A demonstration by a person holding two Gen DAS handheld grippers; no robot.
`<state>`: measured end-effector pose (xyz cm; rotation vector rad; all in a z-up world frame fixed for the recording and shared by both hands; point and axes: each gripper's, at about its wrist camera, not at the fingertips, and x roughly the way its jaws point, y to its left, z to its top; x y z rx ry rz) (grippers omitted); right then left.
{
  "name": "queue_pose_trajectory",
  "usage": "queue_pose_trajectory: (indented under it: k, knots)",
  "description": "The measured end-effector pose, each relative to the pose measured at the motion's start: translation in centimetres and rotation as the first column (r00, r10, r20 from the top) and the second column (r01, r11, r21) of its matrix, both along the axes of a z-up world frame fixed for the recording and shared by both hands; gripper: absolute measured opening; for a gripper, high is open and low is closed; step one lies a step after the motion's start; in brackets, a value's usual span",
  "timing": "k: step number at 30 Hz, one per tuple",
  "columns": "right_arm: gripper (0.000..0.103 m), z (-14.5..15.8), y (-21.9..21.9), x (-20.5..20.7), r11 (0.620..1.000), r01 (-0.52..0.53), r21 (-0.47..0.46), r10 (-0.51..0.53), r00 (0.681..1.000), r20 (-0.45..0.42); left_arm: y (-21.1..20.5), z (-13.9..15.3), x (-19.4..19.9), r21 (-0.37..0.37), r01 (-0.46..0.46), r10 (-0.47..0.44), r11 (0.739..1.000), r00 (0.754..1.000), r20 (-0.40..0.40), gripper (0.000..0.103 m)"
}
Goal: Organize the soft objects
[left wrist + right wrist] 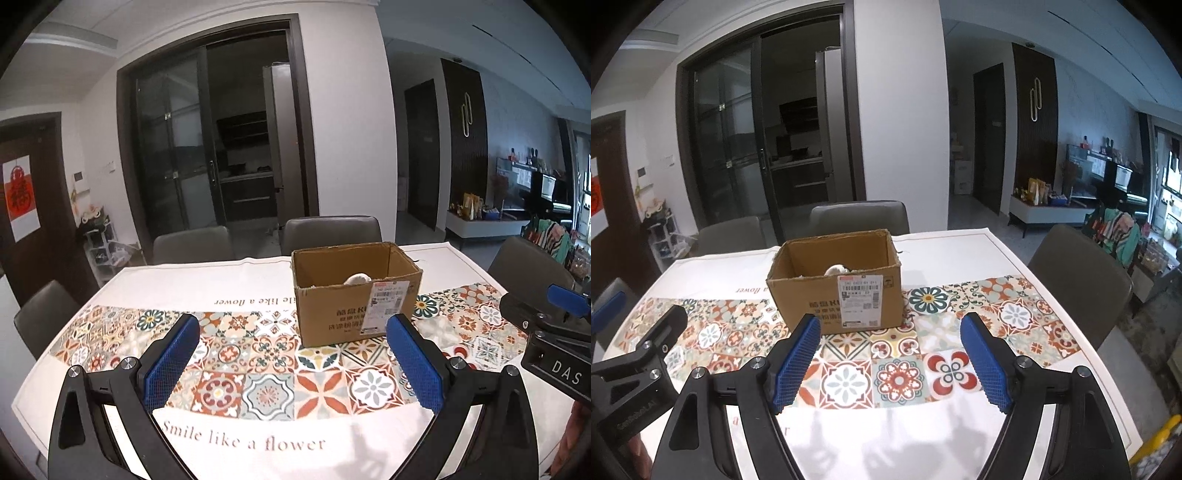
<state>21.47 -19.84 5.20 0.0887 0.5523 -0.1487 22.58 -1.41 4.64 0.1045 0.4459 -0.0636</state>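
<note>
1 cardboard box (354, 291) holding 1 white soft object (357, 277) was seen on the worktop (258, 446), with 2 grippers, left gripper (291, 354) and right gripper (890, 354), held with jaws apart and empty.

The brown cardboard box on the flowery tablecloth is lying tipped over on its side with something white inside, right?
Not quite. The brown cardboard box stands upright with its top open, as the right wrist view shows. It is on the flowery tablecloth, with something white inside.
</note>
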Motion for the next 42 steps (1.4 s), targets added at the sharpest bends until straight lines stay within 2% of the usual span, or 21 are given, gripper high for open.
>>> queue_pose_trajectory:
  k: [9, 23, 42]
  knots:
    - [0.079, 0.3, -1.6, -4.2, 0.999, -0.031, 0.015, 0.031, 1.000, -0.002, -1.4, 0.4, -4.9, -0.014, -0.005, 0.005, 1.000, 1.000, 0.008, 0.103]
    - [0.079, 0.5, -3.3, -9.6, 0.998, -0.050, 0.032, 0.050, 0.999, 0.006, -2.6, 1.3, -11.1, 0.003, -0.023, 0.022, 1.000, 0.998, 0.057, 0.103]
    - [0.079, 0.9, -2.7, -12.7, 0.996, -0.083, 0.020, 0.082, 0.996, 0.030, -2.0, 1.6, -14.0, -0.018, -0.031, 0.032, 0.999, 0.998, 0.045, 0.103]
